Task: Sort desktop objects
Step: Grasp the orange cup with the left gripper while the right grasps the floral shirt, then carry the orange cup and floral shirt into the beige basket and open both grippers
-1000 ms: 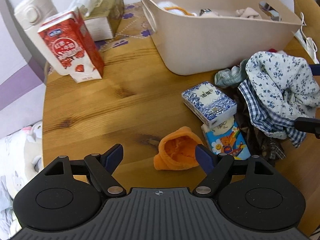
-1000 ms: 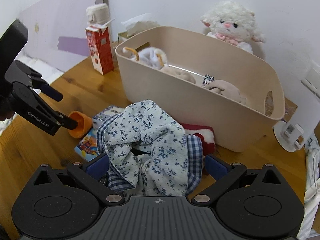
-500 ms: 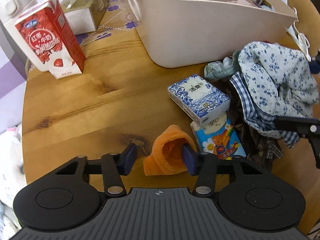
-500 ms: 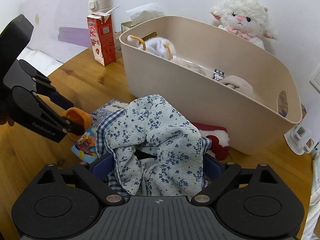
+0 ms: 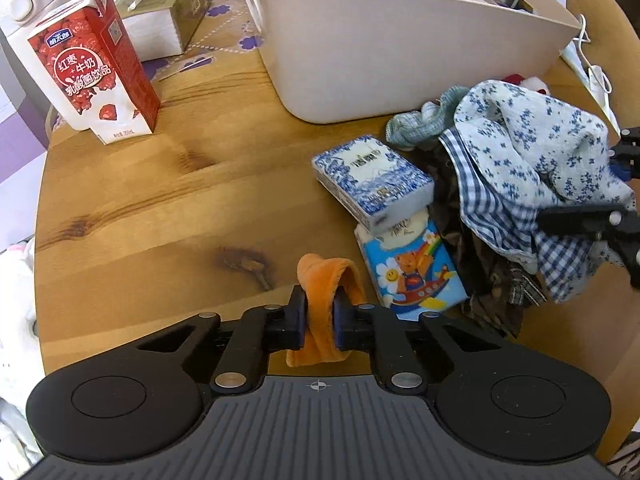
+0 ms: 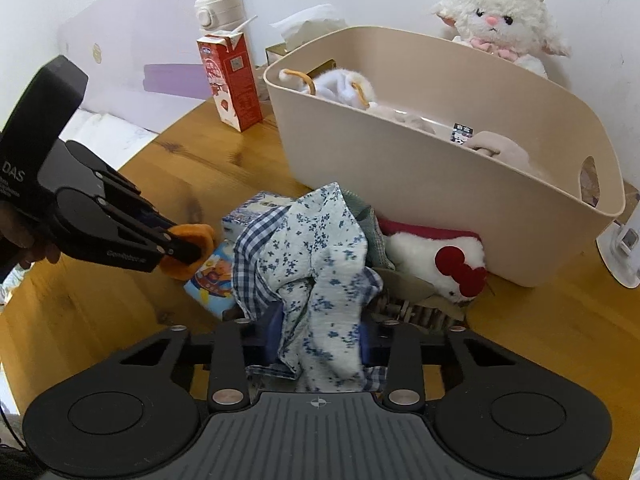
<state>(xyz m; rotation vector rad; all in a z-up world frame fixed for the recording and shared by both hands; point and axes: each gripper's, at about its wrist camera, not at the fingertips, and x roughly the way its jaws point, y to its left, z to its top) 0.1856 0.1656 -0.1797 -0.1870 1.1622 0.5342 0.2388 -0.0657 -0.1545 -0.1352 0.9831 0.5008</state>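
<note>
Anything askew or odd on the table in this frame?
Mildly: the blue-and-white tissue pack lies tilted across the cartoon-bear tissue pack, and the red milk carton stands with its spout torn open. Nothing looks spilled.

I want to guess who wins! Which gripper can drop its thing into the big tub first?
Probably the right gripper: its flowery cloth sits just in front of the beige tub. The left gripper, pinching the orange cloth, is farther from the tub.
</note>
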